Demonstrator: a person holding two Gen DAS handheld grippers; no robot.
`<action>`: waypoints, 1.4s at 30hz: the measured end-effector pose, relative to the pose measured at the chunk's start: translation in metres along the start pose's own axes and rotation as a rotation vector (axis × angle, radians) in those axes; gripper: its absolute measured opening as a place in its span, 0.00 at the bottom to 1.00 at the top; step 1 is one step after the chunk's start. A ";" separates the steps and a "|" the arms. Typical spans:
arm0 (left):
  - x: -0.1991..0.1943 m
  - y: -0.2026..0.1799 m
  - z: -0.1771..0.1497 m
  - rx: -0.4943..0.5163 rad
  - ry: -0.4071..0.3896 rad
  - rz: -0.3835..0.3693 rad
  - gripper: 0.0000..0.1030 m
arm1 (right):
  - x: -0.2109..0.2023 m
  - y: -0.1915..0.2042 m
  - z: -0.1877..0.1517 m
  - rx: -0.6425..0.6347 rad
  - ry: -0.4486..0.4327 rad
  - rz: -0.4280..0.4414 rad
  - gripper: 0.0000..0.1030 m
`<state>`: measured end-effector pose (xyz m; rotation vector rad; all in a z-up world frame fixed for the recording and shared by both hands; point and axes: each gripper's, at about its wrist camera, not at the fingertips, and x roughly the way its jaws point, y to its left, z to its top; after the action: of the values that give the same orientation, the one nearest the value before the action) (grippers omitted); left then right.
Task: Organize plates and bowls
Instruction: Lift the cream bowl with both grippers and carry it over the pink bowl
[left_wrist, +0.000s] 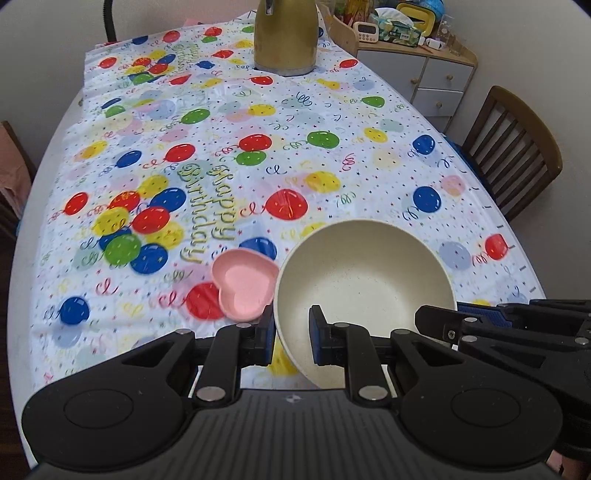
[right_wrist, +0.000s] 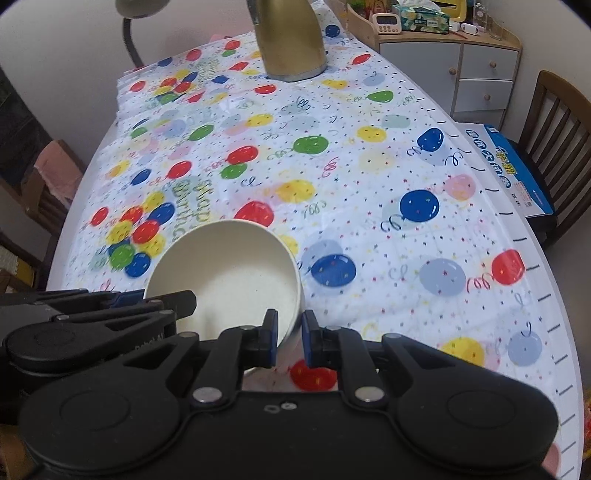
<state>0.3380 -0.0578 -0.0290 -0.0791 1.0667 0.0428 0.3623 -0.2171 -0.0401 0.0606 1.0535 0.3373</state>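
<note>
At the near table edge, left gripper (left_wrist: 291, 338) clamped on the cream bowl (left_wrist: 365, 280) rim, right gripper (right_wrist: 289, 338) pinching its opposite rim, bowl tilted, pink heart dish (left_wrist: 245, 288) just beside, gold kettle (left_wrist: 284, 37) far back on balloon tablecloth (left_wrist: 221, 147).

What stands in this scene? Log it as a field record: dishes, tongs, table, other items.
bowl: cream bowl, tilted, rim gripped on two sides
plate: pink heart plate, flat on table, beside the bowl
left tongs: shut on bowl rim
right tongs: shut on bowl rim
table: balloon tablecloth
far end: gold kettle
</note>
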 end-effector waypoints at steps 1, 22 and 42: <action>-0.007 -0.001 -0.005 -0.001 -0.004 0.004 0.18 | -0.006 0.001 -0.004 -0.011 0.000 0.004 0.11; -0.115 -0.020 -0.118 -0.083 -0.038 0.062 0.18 | -0.112 0.016 -0.099 -0.177 0.004 0.114 0.12; -0.119 -0.007 -0.206 -0.191 0.065 0.096 0.18 | -0.112 0.035 -0.182 -0.261 0.119 0.174 0.12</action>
<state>0.1010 -0.0825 -0.0236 -0.2031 1.1292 0.2304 0.1470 -0.2380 -0.0292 -0.1038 1.1159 0.6398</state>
